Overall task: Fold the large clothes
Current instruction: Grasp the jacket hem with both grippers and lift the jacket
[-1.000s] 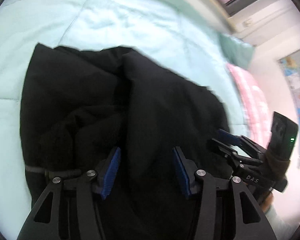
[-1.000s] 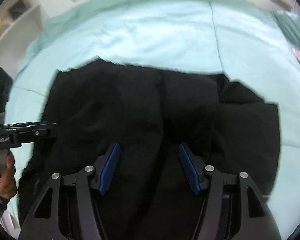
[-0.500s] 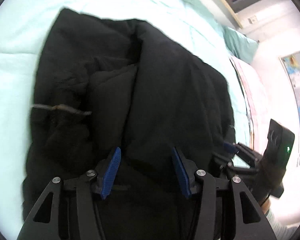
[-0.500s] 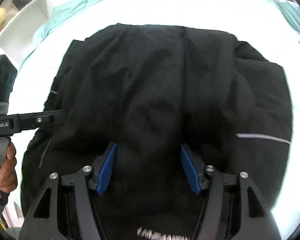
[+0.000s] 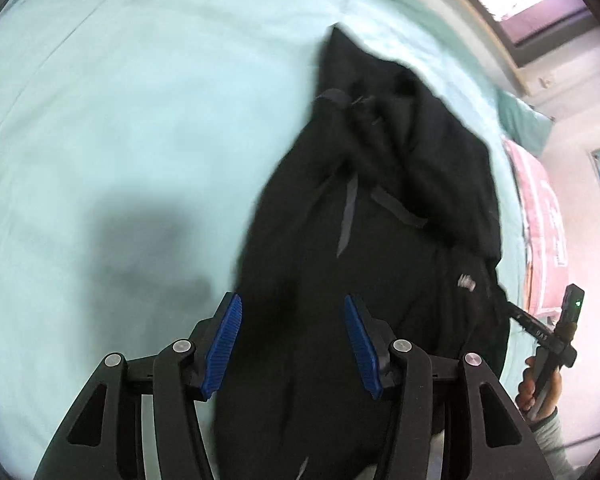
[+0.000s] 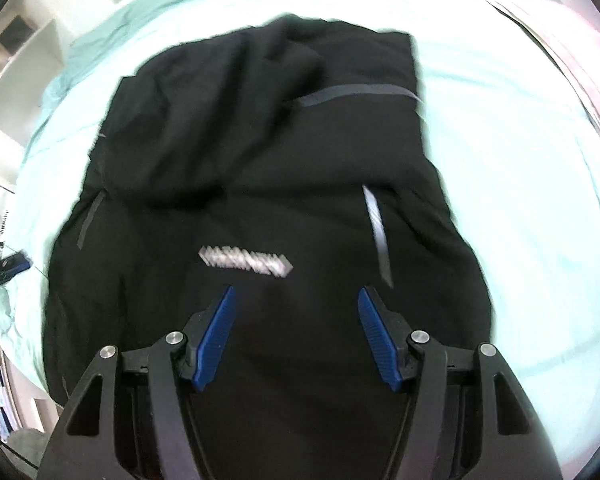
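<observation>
Since the earlier frames both grippers had swept sideways across the bed: the bulky black padded jacket [image 5: 380,208], which had filled the left view, now lay off to the right of the left fingers, with bare mint-green quilted bedding [image 5: 120,120] ahead and to their left. In the right view the jacket [image 6: 260,168] had slid closer, so its white printed logo [image 6: 246,262] sat just ahead of the right fingers.

The left gripper [image 5: 292,340] had its blue-padded fingers parted, with dark cloth showing between them, but no pad pressed on it. The right gripper [image 6: 298,336] was likewise spread over the cloth and holding nothing; in the left view it appeared at the far right edge [image 5: 540,328], carried by a hand [image 5: 540,392].

The garment lay loosely bunched on the bed, partly folded by the look of it, and the step in hand seemed to be a move toward fresh hold points. To do it well, each pair of fingers should probably pinch an outer edge or corner through every layer, both at matching points, so the thick fabric folds over evenly rather than slumping.

Counted: one jacket, one bed, two grippers, one logo, and three pale grey strips on the cloth in the right view.
</observation>
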